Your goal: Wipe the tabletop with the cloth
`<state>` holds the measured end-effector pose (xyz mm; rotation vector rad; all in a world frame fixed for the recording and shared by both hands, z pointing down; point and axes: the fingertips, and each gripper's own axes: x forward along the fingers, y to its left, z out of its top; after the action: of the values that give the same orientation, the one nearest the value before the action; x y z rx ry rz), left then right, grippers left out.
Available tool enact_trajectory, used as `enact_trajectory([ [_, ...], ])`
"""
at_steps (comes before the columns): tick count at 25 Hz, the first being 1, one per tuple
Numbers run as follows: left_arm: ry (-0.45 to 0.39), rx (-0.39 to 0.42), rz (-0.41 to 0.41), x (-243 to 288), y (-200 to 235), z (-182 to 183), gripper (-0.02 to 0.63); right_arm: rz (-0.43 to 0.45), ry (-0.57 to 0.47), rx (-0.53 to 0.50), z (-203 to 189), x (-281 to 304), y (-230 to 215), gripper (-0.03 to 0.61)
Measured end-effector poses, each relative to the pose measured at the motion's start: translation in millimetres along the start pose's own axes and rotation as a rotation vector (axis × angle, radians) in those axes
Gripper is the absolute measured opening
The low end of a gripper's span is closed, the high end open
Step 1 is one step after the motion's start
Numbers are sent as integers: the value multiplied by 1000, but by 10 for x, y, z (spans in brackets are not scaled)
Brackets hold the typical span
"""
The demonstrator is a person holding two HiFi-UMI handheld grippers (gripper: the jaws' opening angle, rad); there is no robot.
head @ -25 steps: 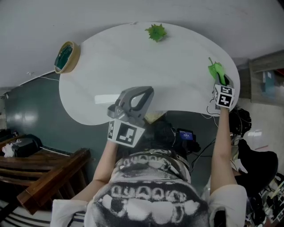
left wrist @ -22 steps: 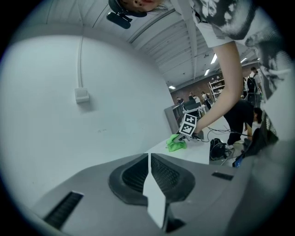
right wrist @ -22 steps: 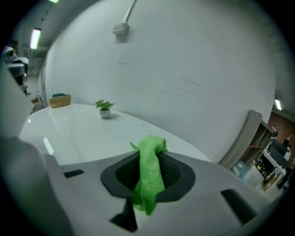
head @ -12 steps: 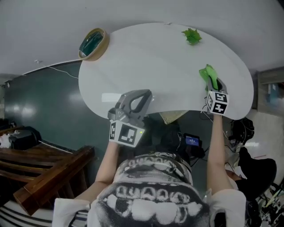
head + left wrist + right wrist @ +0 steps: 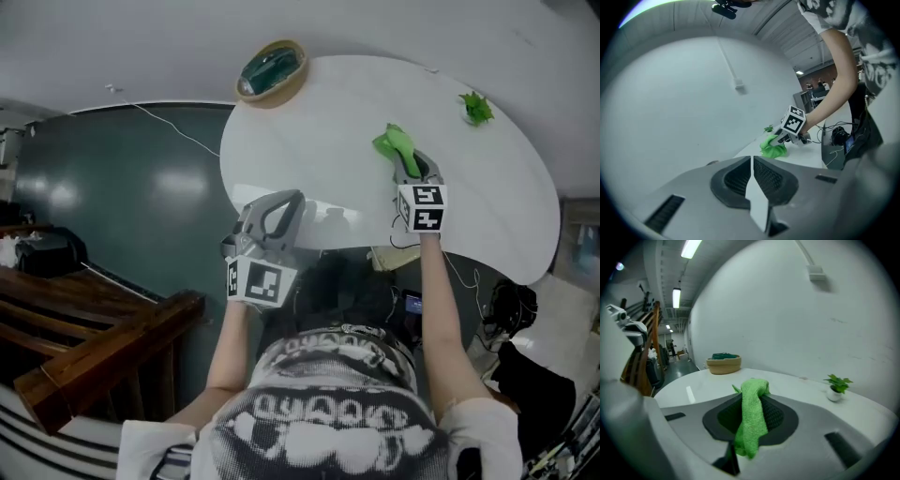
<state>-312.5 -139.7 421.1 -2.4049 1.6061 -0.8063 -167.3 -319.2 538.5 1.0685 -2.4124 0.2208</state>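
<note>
The wiping step is judged to be in hand. The green cloth (image 5: 752,418) is clamped between the jaws of the right gripper (image 5: 405,161). In the right gripper view it is seen pinched in the slot, w/ 1 end bunched above the jaws and the other hanging down over the front. In the head view the cloth is held out over the white table (image 5: 309,122), toward the middle of the top, w/ the gripper's nose pointed down at the surface. In the left gripper view the bunched end is seen down at the tabletop, apparently touching it, though contact can't be confirmed. The left gripper (image 5: 272,217) is held at the near edge of the table, well apart from the cloth. Its jaws are closed together w/ nothing between them.

2 other things are seen on the table: a woven basket (image 5: 271,68) w/ dark green contents at the far-left rim, and a small potted plant (image 5: 476,107) toward the far-right side. Both are well apart from the cloth.

Next move, as judged: the cloth is to be pressed flat and swept across the bare top in overlapping passes. The grip must be firm so the cloth isn't dragged out of the jaws. The basket & plant are to be skirted, esp. the light plant pot.

Writing: no brand or label can be read. Only black-and-white square markers are seen on each gripper's cube. The shirt print is a graphic w/ no legible words.
</note>
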Motion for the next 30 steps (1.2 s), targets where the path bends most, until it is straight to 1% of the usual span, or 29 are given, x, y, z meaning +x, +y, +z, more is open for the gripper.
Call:
enact_trajectory([
  [4, 36, -27, 70, -271, 225, -218, 16, 134, -13, -63, 257, 386, 816, 63],
  [8, 78, -61, 116, -502, 307, -430, 15, 256, -25, -90, 430, 641, 1546, 63],
  [12, 108, -89, 143, -647, 349, -588, 15, 363, -27, -131, 519, 755, 2141, 63],
  [16, 134, -93, 156, -714, 367, -674, 16, 453, 6, -158, 413, 801, 2553, 64],
  [19, 136, -87, 160, -723, 384, -659, 16, 470, 41, -170, 255, 833, 2627, 63],
  [22, 128, -82, 146, -692, 360, -629, 16, 445, 78, -157, 82, 826, 2499, 63],
  [26, 111, -66, 96, -547, 248, -574, 15, 379, 110, -125, -127, 768, 2146, 63],
  [30, 62, -44, 20, -314, 80, -419, 16, 288, 131, -96, -308, 640, 1654, 64],
])
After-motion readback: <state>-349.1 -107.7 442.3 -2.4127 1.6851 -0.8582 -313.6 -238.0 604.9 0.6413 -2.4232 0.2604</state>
